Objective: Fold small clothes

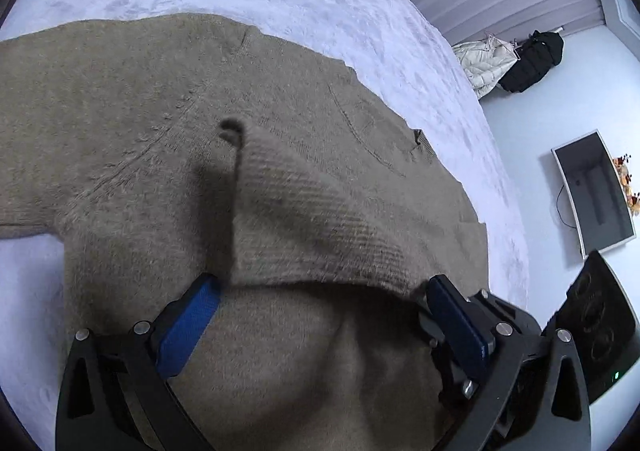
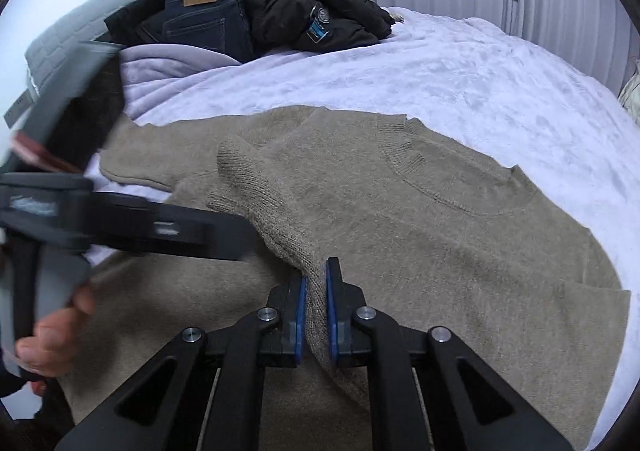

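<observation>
Tan knit sweater (image 2: pixel 460 235) lies flat across the bed (image 2: pixel 460 67), collar toward its far edge. Right gripper (image 2: pixel 316 307) pinches a raised fold at the ribbed cuff end. Left gripper (image 1: pixel 320 315) is spread wide, holding nothing. Judgement: soft, limp, stretchy, light; grab ribbed hems or cuffs, thick layers.

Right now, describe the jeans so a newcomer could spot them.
On the white fluffy bed cover, look at the dark clothes pile by the grey headboard. The folded dark blue denim jeans lie left of the black jacket; only they carry a tan leather waistband patch.
</observation>
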Demonstrator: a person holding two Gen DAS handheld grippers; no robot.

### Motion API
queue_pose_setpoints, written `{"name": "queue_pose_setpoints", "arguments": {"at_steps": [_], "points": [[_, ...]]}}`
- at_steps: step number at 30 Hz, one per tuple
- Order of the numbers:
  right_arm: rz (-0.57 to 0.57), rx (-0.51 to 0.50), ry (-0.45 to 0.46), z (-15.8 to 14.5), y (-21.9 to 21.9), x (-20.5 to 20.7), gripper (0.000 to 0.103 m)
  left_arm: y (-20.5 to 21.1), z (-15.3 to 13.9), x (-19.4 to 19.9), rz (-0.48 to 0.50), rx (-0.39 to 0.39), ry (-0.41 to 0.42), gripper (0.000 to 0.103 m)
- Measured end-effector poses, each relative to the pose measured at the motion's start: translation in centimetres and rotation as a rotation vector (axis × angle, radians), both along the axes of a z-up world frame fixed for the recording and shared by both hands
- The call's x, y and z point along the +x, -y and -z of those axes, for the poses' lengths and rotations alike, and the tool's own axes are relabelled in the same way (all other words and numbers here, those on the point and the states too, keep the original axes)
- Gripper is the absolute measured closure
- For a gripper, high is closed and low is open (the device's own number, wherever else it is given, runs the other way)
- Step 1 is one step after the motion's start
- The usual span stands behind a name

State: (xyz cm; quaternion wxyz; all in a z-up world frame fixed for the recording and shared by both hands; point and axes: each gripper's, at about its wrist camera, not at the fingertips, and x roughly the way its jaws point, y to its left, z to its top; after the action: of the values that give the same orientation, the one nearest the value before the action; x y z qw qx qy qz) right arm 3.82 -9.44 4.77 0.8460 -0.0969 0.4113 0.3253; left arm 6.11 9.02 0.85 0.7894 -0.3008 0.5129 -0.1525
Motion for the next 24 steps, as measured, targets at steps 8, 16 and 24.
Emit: {"name": "queue_pose_setpoints", "arguments": {"at_steps": [8,16,24], "points": [[-0.043,-0.077,0.004,1.6,-1.8,-0.4,0.091,-1.6,-1.0,-0.2,-0.086,0.102,0.046,0.043],[0.022,0.008,0.022,-1.6,1.7,-2.5,0.022,-2.6,-1.1,-1.4,-0.099,0.223,0.067,0.070],[0.202,-0.056,0.008,-1.0,3.5,-0.9,0.020,-2.2,-3.9,-1.7,-0.055,0.197,0.149,0.086]]}}
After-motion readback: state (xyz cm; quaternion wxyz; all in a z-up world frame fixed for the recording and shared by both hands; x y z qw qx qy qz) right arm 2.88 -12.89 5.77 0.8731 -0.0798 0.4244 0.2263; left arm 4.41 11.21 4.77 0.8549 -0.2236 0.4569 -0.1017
